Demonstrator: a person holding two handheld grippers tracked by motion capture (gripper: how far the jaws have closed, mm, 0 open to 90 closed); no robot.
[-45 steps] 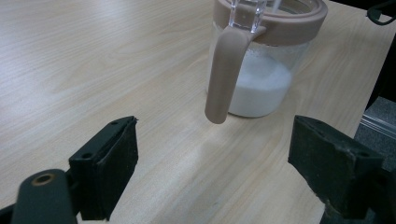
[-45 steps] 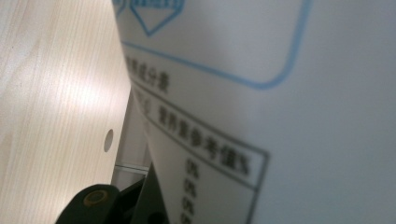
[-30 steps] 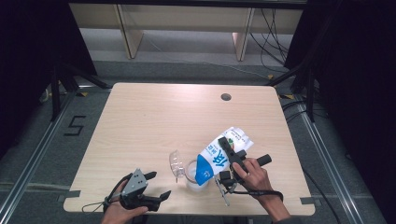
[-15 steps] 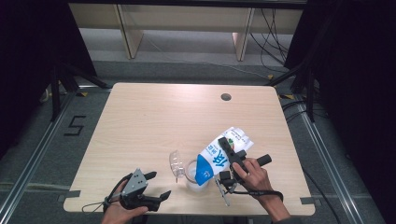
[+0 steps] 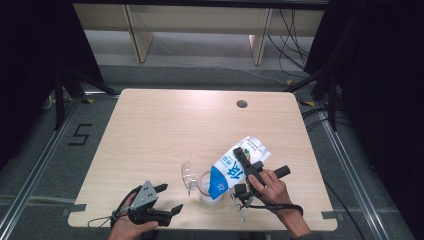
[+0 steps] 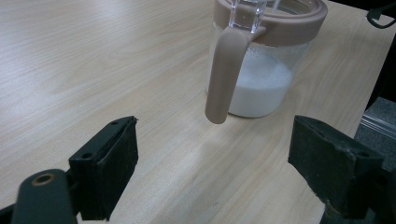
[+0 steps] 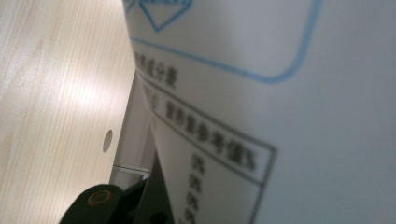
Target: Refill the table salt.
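Wooden table (image 5: 165, 130) sat on a dark floor, shelving behind; we noted a small hole (image 5: 242, 104) near its far edge. At the near edge stood a clear jug (image 5: 209, 187) w/ tan rim and handle (image 6: 224, 74), part-filled w/ white liquid. R gripper (image 5: 246, 172) was clamped across a blue-and-white milk carton (image 5: 235, 167); in the right gripper view the carton's printed side (image 7: 261, 107) sat hard against the lens, so we judged it pinched, not loose. Carton's long axis ran diagonal, base up toward the far right, blue spout end dipped over the jug mouth, i.e. the pour line. L gripper (image 5: 167, 200) rested near-left of the jug, jaws spread wide, nothing between them; its view had the handle straight ahead, apart from both pads. We judged the L the nearer free hand to steady the jug; any further tilt depended on the spout staying above the rim.
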